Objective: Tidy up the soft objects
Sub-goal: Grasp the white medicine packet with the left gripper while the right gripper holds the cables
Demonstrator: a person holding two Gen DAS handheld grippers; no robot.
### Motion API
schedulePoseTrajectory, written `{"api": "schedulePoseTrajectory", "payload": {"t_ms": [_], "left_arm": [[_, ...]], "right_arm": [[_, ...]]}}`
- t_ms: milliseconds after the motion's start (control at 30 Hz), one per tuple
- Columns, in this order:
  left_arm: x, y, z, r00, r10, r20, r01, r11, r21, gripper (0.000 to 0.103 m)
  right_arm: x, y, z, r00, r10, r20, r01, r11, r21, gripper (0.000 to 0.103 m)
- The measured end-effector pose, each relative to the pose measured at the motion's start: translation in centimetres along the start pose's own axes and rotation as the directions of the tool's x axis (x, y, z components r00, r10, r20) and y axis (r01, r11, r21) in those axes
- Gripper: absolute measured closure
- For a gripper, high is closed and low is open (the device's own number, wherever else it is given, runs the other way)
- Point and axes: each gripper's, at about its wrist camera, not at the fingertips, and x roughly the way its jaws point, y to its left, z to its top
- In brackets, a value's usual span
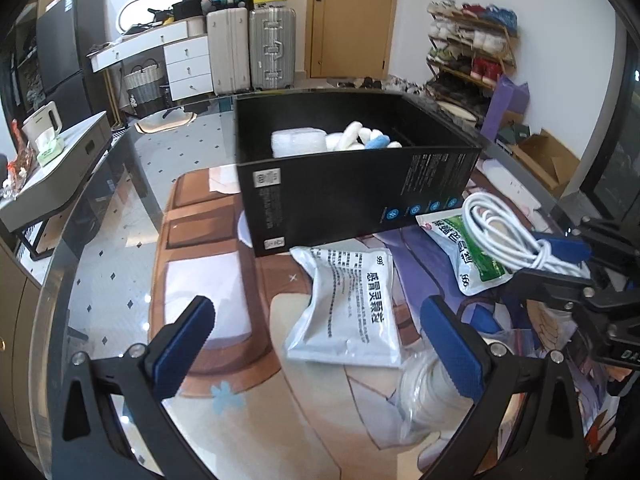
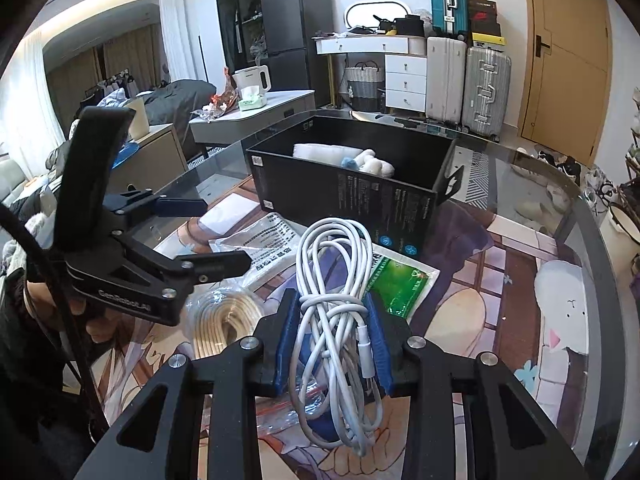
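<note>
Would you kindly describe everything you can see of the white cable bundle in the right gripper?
The white cable bundle is a smooth, round cord, plastic-looking, coiled into long loops and wound crosswise around its middle. A white plug body shows on its right side. The right gripper is shut on it, blue pads pressing the waist from both sides. It looks lifted clear of the table, loops fanning out toward the black box and hanging down behind the pads. From the left wrist view it hangs over the green-and-white packet.
</note>
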Motion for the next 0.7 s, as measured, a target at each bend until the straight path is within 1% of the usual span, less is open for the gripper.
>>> {"api": "schedulePoseTrajectory", "payload": {"t_ms": [200,267,300,400,500,567,633,700], "left_arm": [[2.0,-1.4,0.8,0.998,0.029,-0.062,-0.025,0.998,0.062,0.005],[2.4,-1.7,1.0,0.996,0.032,-0.080,-0.026,0.997,0.073,0.011],[2.6,-1.7,1.0,0.996,0.032,-0.088,-0.026,0.997,0.074,0.012],[2.7,-1.9,1.2,0.996,0.006,-0.092,0.001,0.997,0.074,0.018],[2.6,-1.9,1.5,0.996,-0.021,-0.087,0.027,0.997,0.078,0.029],[2.3,-2.2,1.5,0.996,-0.032,-0.078,0.039,0.995,0.089,0.048],[1.9,-2.0,1.3,0.996,-0.042,-0.072,0.049,0.994,0.102,0.056],[1.7,-2.1,1.2,0.996,-0.049,-0.071,0.056,0.993,0.101,0.059]], "right_arm": [[-0.3,-0.6,0.0,1.000,-0.011,0.001,0.011,1.000,0.013,0.070],[-0.4,-0.7,0.1,1.000,-0.010,0.001,0.010,1.000,0.020,0.070],[-0.4,-0.8,0.1,1.000,-0.009,0.003,0.009,1.000,0.022,0.070],[-0.5,-0.9,0.2,1.000,-0.008,0.006,0.008,1.000,0.025,0.070],[-0.5,-1.0,0.1,1.000,-0.005,0.005,0.005,1.000,0.029,0.070],[-0.4,-1.0,0.1,1.000,-0.003,0.003,0.003,1.000,0.030,0.070],[-0.4,-1.0,0.1,1.000,-0.002,0.002,0.002,1.000,0.031,0.070],[-0.3,-1.0,0.1,1.000,-0.005,0.004,0.004,0.999,0.031,0.070]]}}
